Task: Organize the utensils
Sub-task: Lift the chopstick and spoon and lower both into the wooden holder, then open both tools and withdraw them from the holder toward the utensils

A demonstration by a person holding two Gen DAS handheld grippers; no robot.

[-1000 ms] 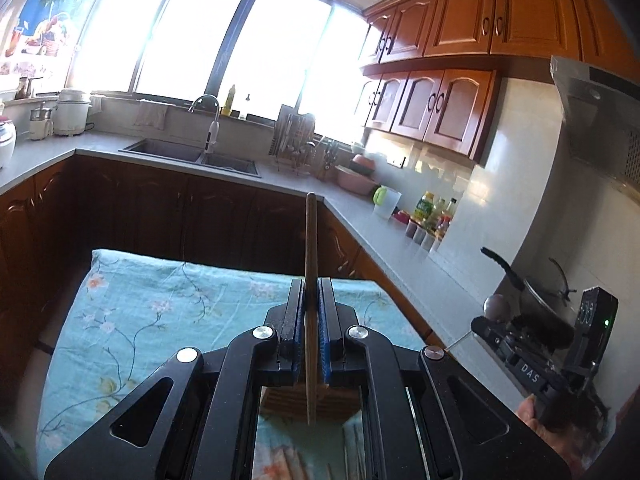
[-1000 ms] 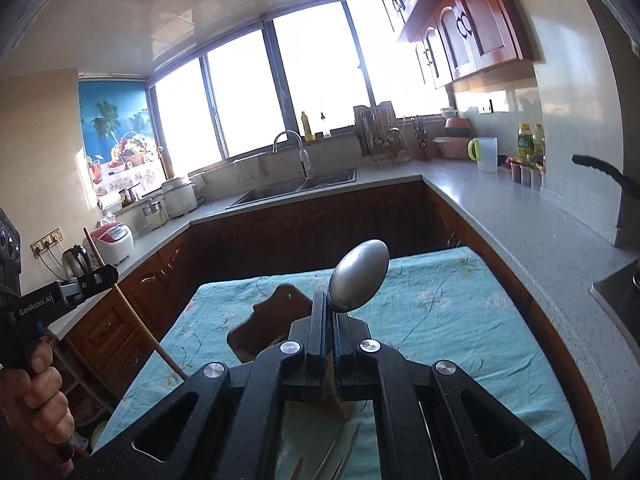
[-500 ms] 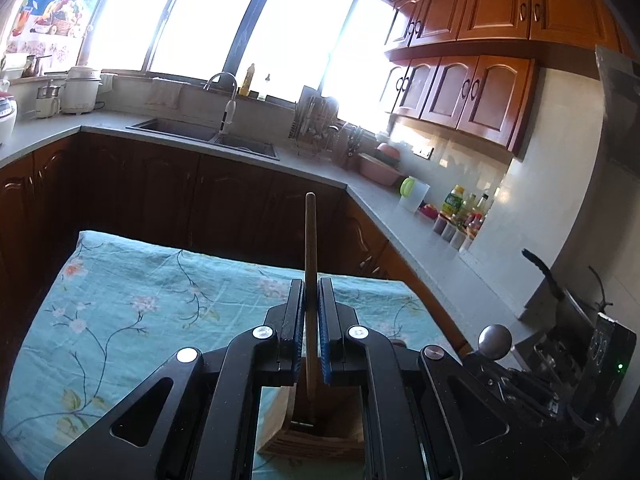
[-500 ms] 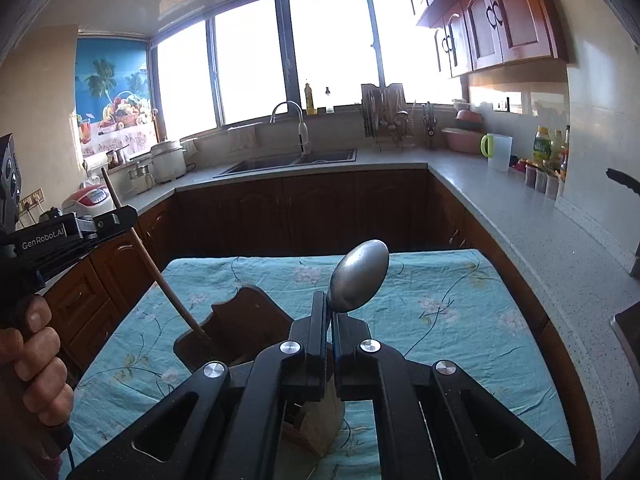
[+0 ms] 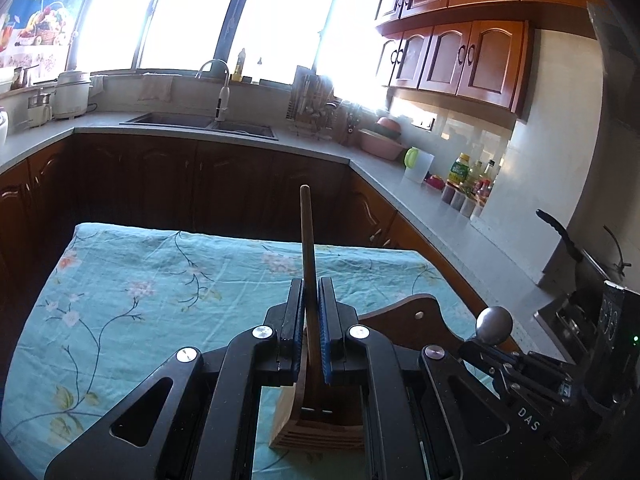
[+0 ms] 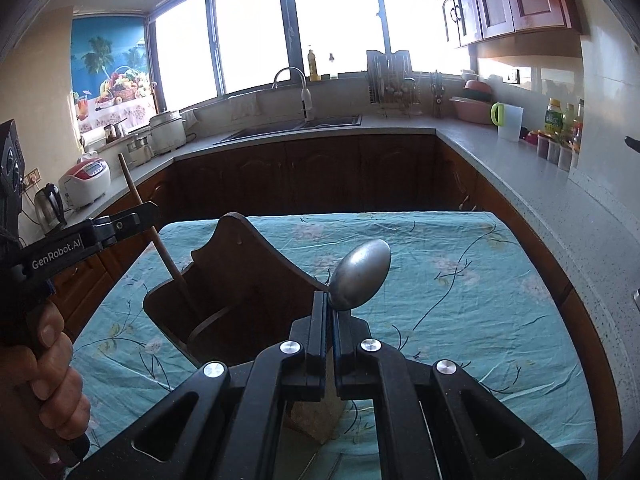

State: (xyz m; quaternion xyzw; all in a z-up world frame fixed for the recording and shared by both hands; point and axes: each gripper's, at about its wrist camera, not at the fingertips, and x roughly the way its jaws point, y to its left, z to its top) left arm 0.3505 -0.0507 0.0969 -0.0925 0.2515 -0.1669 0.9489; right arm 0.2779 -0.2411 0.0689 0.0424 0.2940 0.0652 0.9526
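Kitchen, wood cabinets, sink under big windows. Table with floral cloth (image 6: 460, 280), wooden utensil holder (image 6: 240, 280) on it. Left gripper (image 5: 310, 320) clamped on a wooden stick utensil (image 5: 307, 240), its lower end down at the holder. Right gripper (image 6: 328, 320) clamped on a metal spoon (image 6: 360, 276), bowl up, beside the holder. Judging progress: both items at the drop-off, neither released. Some thin utensils seem left on the cloth below, hard to tell.
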